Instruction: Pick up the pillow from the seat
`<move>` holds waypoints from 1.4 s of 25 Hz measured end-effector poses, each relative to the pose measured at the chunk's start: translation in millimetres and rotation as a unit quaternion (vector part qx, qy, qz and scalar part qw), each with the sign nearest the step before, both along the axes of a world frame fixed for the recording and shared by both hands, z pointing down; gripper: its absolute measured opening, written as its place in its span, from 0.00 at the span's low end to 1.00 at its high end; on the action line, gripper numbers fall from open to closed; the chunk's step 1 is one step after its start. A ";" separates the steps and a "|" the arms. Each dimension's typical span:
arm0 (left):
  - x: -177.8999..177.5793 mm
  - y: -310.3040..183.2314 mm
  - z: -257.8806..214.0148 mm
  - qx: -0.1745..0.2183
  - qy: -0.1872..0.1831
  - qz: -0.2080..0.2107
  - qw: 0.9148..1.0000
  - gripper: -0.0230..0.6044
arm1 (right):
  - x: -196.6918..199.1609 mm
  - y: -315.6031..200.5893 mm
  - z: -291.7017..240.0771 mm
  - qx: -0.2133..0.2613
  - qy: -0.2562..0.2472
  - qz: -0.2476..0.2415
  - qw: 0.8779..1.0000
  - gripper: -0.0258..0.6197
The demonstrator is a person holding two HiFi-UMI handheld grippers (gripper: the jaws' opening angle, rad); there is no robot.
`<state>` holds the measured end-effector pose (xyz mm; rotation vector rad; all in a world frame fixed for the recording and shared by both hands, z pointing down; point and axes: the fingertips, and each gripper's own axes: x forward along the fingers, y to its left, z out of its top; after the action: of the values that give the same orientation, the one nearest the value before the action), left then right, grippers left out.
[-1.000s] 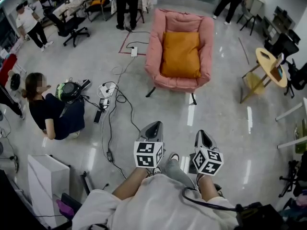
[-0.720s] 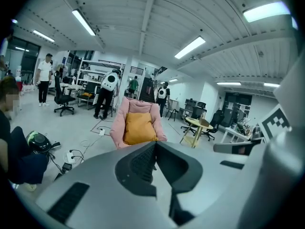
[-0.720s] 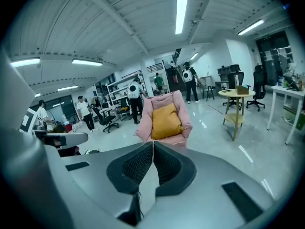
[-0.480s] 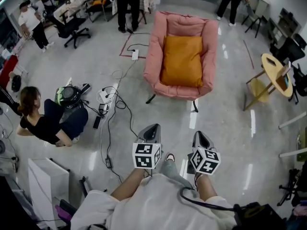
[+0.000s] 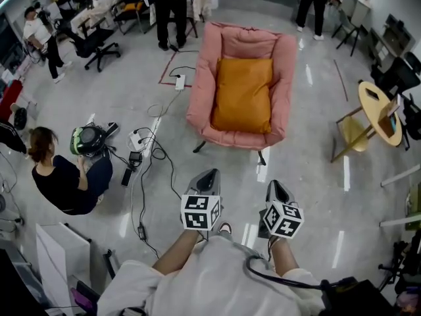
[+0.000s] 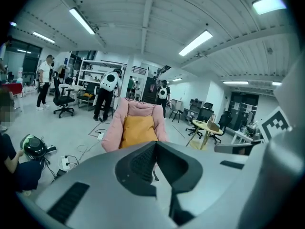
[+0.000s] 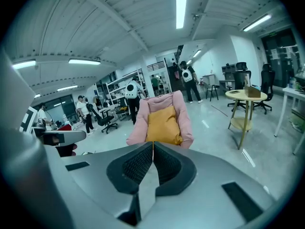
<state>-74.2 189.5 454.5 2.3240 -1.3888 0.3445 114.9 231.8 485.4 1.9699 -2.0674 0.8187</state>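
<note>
An orange pillow point(image 5: 243, 95) leans on the seat and back of a pink padded armchair point(image 5: 201, 91) in the upper middle of the head view. The pillow point(image 6: 138, 129) also shows ahead in the left gripper view, and the pillow point(image 7: 163, 124) in the right gripper view. My left gripper point(image 5: 209, 174) and right gripper point(image 5: 275, 184) are held side by side well short of the chair, a stretch of floor between. Both are shut with nothing in them. The left gripper point(image 6: 155, 143) and the right gripper point(image 7: 153, 143) show their jaws pressed together.
Cables and power strips point(image 5: 143, 139) trail over the floor left of the chair. A person point(image 5: 66, 176) sits on the floor at the left beside a helmet point(image 5: 87, 138). A round wooden side table point(image 5: 381, 108) stands at the right. Other people point(image 5: 170, 5) and office chairs point(image 5: 92, 39) are behind.
The armchair and pillow have come nearer and lower in the head view as I walk toward them. The seated person has shifted. Both grippers stay shut.
</note>
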 end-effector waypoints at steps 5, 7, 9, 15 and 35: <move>16.7 -18.4 0.8 0.001 -0.011 -0.006 1.000 0.04 | 15.9 -23.4 2.6 -0.001 -0.004 -0.009 1.000 0.09; 20.3 -22.7 3.4 -0.002 -0.016 -0.007 1.000 0.04 | 21.2 -30.3 6.8 -0.004 -0.006 -0.009 1.000 0.09; 22.7 -25.9 4.9 -0.004 -0.020 -0.006 1.000 0.04 | 25.5 -36.0 13.6 -0.011 -0.014 -0.009 1.000 0.09; 22.9 -48.6 -0.7 0.002 -0.032 -0.019 0.999 0.04 | 24.6 -59.8 17.0 -0.012 -0.031 -0.032 0.999 0.09; 32.1 -235.3 1.1 0.010 -0.014 0.016 1.000 0.04 | 41.3 -209.9 16.5 -0.018 0.008 0.000 1.000 0.09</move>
<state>-42.1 -45.8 455.6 2.3679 -1.3762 0.3767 156.2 21.9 501.9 1.9507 -2.0291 0.8321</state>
